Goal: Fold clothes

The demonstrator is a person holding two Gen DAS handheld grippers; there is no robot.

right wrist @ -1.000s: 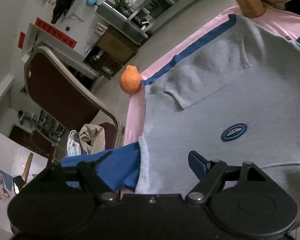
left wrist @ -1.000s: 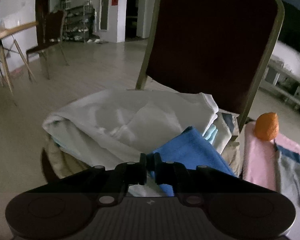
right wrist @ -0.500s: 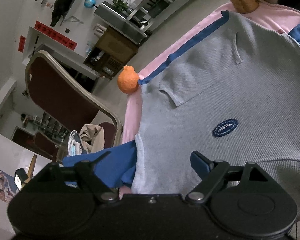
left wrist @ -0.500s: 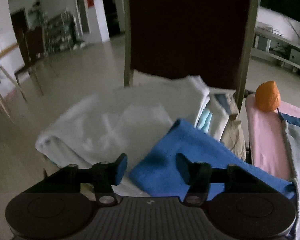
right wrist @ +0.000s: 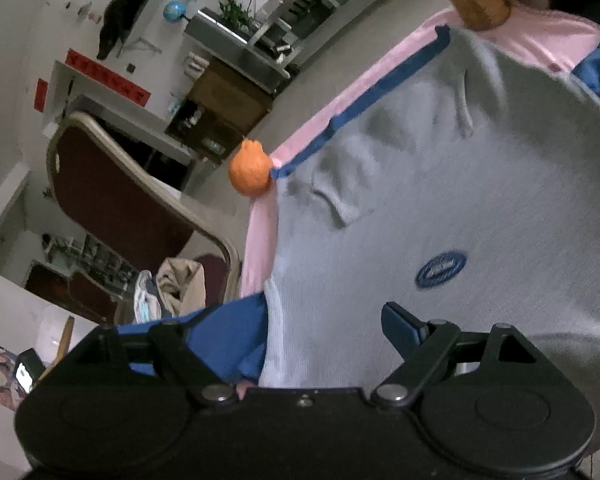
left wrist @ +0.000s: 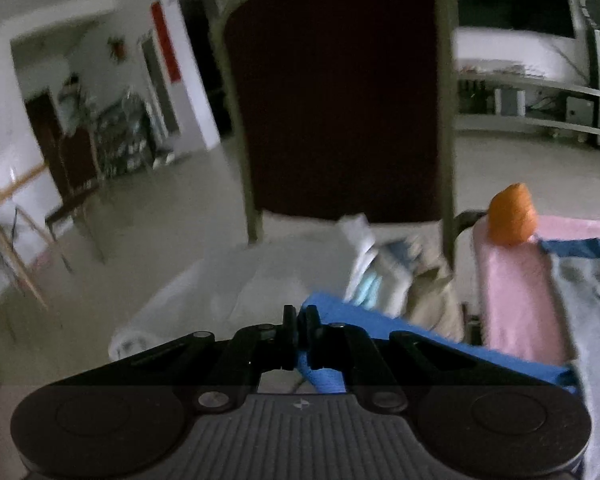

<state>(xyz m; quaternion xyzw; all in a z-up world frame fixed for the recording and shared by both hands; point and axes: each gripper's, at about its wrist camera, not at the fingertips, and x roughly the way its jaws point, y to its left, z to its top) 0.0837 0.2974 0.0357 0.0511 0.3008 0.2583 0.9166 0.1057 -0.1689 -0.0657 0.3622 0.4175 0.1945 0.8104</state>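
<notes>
The grey sweater (right wrist: 480, 208) lies flat on a pink cloth (right wrist: 260, 236), spread ahead of and between the right gripper's (right wrist: 300, 320) jaws; a dark blue oval badge (right wrist: 440, 269) sits just beyond the right-hand jaw, and a blue strip (right wrist: 364, 108) runs along the sweater's far edge.

Left wrist view, from left to right: a pale white pile of cloth (left wrist: 236, 280) lies ahead and to the left of the jaws, on the seat of a dark red chair (left wrist: 340, 100) whose back rises straight ahead. The left gripper (left wrist: 299, 320) has its jaws pressed nearly together, pinching the edge of a blue cloth (left wrist: 420, 340) that runs off from the jaws to the right. Past that, more crumpled pale and beige clothes (left wrist: 420, 272) sit ahead and to the right, then an orange fruit (left wrist: 511, 216) on the corner of the pink cloth, with the grey sweater at the far right.

Right wrist view, from left to right: the chair and the heap stand ahead to the left, the blue cloth (right wrist: 228, 340) lies at the left-hand jaw, and the orange fruit (right wrist: 250, 172) sits ahead at the corner. The right gripper's jaws stand wide apart, holding nothing.
</notes>
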